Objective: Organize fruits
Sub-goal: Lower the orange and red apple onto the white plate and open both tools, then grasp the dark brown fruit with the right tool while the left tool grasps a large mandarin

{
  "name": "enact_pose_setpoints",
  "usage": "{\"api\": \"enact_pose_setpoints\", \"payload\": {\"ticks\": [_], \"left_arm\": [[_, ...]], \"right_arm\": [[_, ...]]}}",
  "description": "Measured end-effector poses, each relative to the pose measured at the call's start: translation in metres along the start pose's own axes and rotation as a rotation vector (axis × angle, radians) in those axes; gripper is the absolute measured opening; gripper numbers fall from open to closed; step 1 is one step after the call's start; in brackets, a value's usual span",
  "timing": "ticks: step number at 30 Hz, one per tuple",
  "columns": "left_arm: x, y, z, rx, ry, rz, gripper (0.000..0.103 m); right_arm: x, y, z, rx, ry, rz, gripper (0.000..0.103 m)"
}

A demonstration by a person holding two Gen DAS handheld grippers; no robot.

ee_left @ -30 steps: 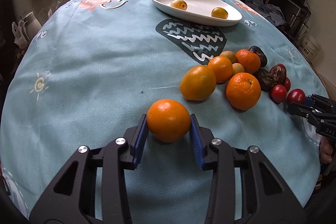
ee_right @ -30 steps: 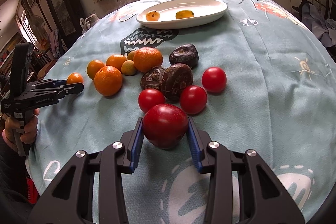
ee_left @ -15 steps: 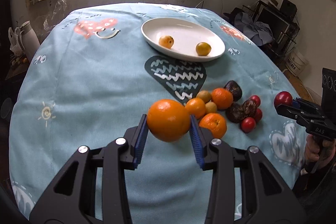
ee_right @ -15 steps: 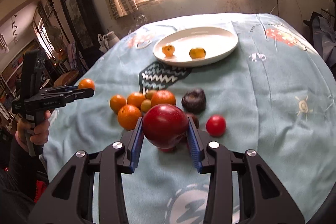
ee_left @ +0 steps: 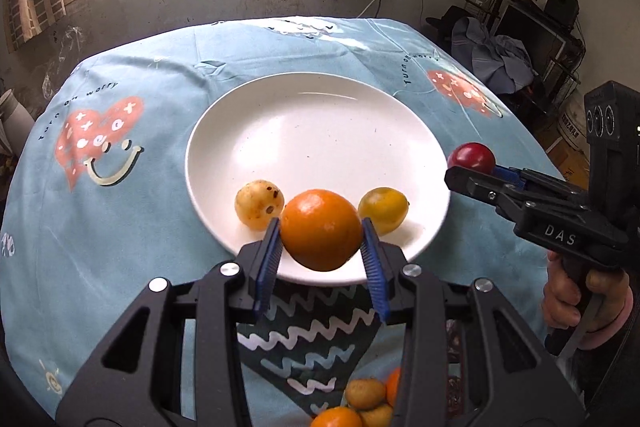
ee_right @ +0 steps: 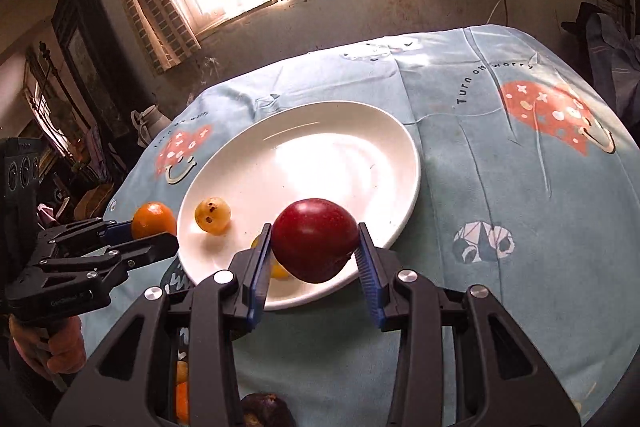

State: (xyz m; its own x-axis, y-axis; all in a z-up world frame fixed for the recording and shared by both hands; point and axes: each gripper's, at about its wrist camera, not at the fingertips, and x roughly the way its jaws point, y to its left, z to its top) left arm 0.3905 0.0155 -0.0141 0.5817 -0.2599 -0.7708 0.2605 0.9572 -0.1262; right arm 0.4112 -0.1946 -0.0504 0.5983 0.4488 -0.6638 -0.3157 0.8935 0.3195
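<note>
My left gripper (ee_left: pixel 320 237) is shut on an orange (ee_left: pixel 320 229) and holds it above the near rim of the white plate (ee_left: pixel 320 131). Two small yellow fruits lie on the plate, one spotted (ee_left: pixel 259 203) and one smooth (ee_left: pixel 383 209). My right gripper (ee_right: pixel 314 247) is shut on a dark red fruit (ee_right: pixel 315 239) over the plate's (ee_right: pixel 320 163) near right edge. Each gripper shows in the other's view: the right one (ee_left: pixel 472 163) beside the plate's right rim with its red fruit (ee_left: pixel 471 157), the left one (ee_right: pixel 154 233) at the left rim with its orange (ee_right: pixel 153 219).
Under the grippers, on the blue printed tablecloth (ee_left: pixel 120 187), lie leftover oranges and small yellow fruits (ee_left: pixel 362 403) and a dark wrinkled fruit (ee_right: pixel 266 409). A person's hands (ee_left: pixel 580 299) hold the gripper handles. Furniture and clutter (ee_left: pixel 520 39) stand past the table's right side, a wall with windows behind.
Both grippers lifted their fruits off the tablecloth and carried them forward to the plate. The fruit pile, once ahead of them, now lies beneath and behind them.
</note>
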Motion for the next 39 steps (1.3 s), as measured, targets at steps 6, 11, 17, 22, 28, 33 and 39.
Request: {"api": "enact_pose_setpoints", "payload": {"ticks": [6,11,17,22,28,33,39], "left_arm": [[0.033,0.002,0.011,0.030,0.037,0.027,0.040],[0.022,0.010,0.013,-0.025,-0.003,0.045,0.086],[-0.051,0.001,-0.012,-0.006,-0.103,0.097,0.097],[-0.102,-0.005,-0.075,-0.031,-0.160,0.130,0.100],[-0.120,-0.015,-0.161,-0.071,-0.156,0.106,0.100],[-0.109,-0.023,-0.194,-0.077,-0.124,0.055,0.100],[-0.105,-0.024,-0.201,-0.078,-0.132,0.068,0.100]], "right_arm": [[0.031,0.003,0.009,-0.062,0.049,0.012,0.041],[0.014,0.013,0.014,-0.096,-0.017,-0.006,0.063],[-0.056,0.033,-0.001,-0.113,-0.105,0.014,0.063],[-0.099,0.051,-0.054,-0.147,-0.100,-0.037,0.063],[-0.120,0.056,-0.134,-0.124,-0.061,-0.022,0.063],[-0.113,0.059,-0.164,-0.109,0.006,-0.047,0.063],[-0.109,0.059,-0.171,-0.091,0.018,-0.083,0.061]]}}
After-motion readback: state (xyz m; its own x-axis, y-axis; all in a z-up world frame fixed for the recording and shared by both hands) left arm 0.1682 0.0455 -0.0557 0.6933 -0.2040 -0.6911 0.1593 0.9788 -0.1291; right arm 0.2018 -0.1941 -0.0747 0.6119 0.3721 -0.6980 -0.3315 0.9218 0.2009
